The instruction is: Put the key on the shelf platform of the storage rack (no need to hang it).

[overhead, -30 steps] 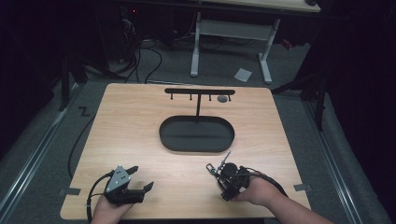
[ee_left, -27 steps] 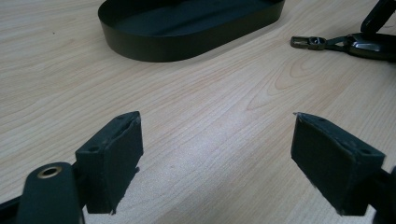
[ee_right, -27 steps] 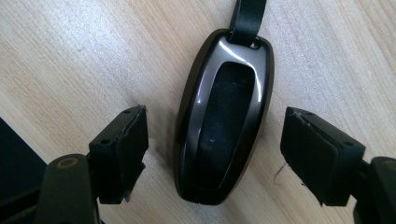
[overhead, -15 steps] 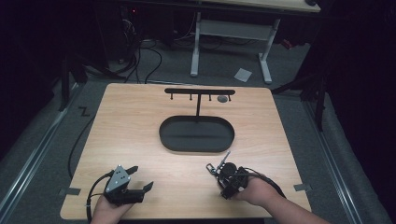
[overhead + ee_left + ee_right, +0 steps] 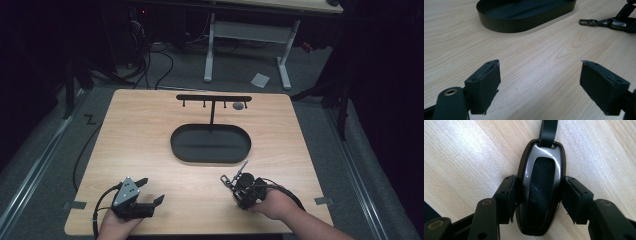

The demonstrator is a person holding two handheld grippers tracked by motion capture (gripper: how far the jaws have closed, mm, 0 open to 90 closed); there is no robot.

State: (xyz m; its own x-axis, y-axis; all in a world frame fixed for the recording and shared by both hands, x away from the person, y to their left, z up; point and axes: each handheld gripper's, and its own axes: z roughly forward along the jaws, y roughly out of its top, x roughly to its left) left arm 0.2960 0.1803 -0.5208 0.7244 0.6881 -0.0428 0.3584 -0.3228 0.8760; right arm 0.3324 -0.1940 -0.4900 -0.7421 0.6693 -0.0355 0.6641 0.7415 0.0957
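Chrome-grey shell with dark leather inlay: key fob (image 5: 540, 192), lying flat on the wooden table (image 5: 145, 130), near the black oval tray (image 5: 177, 150), on its front-right side and not touching it. From the narrow end of the fob, a black strap (image 5: 548, 130), going toward the tray and ending in a small metal clip (image 5: 587, 22) on the wood, just short of the tray wall.

Right gripper (image 5: 239, 186), front-right of the tray: jaws just now closing in, with the fob between them. Pads (image 5: 510, 192) already pressed on both long flanks of the shell, about at the middle of its length. A pinch, then, not only a touch.

Left gripper (image 5: 150, 191), front-left of the tray: jaws spread wide, nothing between them, above bare wood.

Probably light and fully stiff in the body, so no danger of crushing with moderate force. Polished and rounded at the flanks, however, so likely slippery; with a grip too near the tapered end, risk of the shell sliding out of the pads. Best hold seems the present one, across the widest part, pads flat on the sides. Strap soft and limp, likely to hang and let the clip swing when lifted. Behind the tray, a black rack with hooks (image 5: 214, 98), perhaps the place for the clip.
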